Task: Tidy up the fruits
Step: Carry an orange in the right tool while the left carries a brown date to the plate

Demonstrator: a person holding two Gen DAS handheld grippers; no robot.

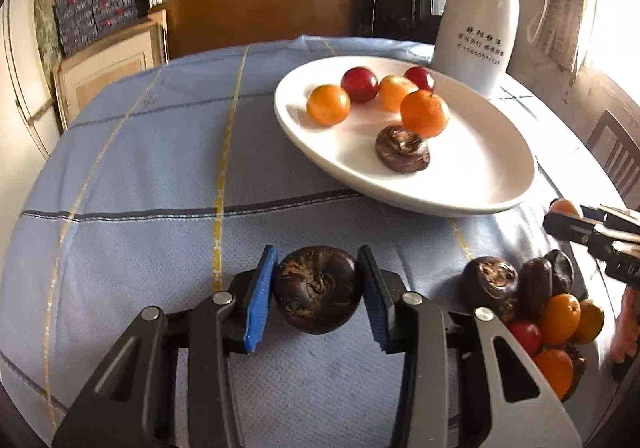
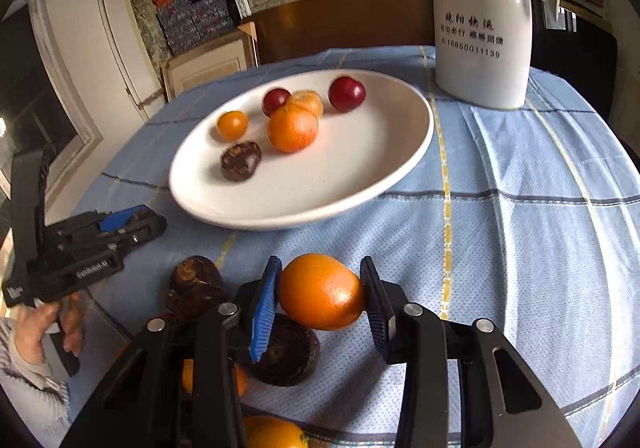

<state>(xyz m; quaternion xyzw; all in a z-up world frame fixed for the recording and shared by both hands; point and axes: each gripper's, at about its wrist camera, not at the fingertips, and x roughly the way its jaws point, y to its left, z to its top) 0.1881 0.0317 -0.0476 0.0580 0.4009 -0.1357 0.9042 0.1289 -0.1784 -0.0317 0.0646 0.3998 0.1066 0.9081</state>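
Left wrist view: our left gripper (image 1: 318, 298) clamps a dark water chestnut (image 1: 318, 298), our right gripper (image 2: 322, 292) an orange (image 2: 322, 292).

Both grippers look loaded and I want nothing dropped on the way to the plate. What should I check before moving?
1. Left gripper shut on the dark fruit: ok.
2. Right gripper shut on the orange: ok.
3. Grips firm enough to lift: cannot tell.
4. Free space on the plate: ok, near side bare.
5. Jug clear of the plate: ok.
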